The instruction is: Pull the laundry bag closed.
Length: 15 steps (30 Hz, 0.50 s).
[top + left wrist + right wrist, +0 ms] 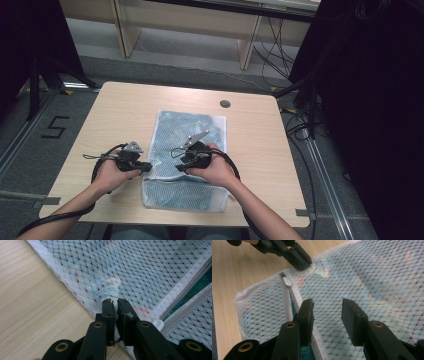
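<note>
left gripper (145, 166): black body, grey three-cornered plate on top at 12 o'clock of the hand
right gripper (181, 165): black, with a grey three-cornered plate at its 12 o'clock
jaws: matt black, blocky, flat pads; the left pair's pad edges were scuffed
linkage arms: black bars, each pinned with a brass-coloured ringed rivet
cables: black, thick, each looped out from its gripper and trailed toward 6 o'clock
forearms: bare, no sleeves in sight
lap: grey-blue trousers at 6 o'clock

Even soft light, sharp – dark edges
</note>
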Motion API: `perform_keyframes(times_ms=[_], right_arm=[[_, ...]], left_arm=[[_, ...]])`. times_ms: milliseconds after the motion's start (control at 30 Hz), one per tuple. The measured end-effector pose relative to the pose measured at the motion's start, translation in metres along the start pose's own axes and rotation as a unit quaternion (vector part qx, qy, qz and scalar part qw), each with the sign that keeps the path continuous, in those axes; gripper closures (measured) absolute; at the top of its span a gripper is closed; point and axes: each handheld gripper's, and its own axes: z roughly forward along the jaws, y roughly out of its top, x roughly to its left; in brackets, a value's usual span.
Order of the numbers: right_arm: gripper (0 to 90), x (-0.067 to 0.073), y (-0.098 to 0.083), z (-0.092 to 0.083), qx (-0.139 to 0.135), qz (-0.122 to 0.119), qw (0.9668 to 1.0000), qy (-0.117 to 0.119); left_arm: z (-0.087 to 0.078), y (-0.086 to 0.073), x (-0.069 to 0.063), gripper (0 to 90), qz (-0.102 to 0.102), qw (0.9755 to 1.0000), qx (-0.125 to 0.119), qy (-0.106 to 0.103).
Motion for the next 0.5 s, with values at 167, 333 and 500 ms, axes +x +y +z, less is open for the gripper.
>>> perform_keyframes(times_ms=[167, 333, 500], right_arm=[[62.4, 0.003, 0.002, 0.003, 0.0, -0.006, 1.0, 0.001], [62.2, 0.005, 0.003, 0.006, 0.001, -0.009, 0.9999, 0.006], [62.0, 0.009, 0.008, 0.011, 0.0, -0.014, 0.9998, 0.01]], left_arm=[[0.0, 0.0, 0.0, 83.2, -0.001, 1.0, -0.001, -0.001], [0.001, -0.001, 0.0, 83.6, 0.001, 1.0, -0.002, -0.003], [0.001, -0.001, 0.0, 84.4, 0.002, 1.0, -0.002, -0.004]])
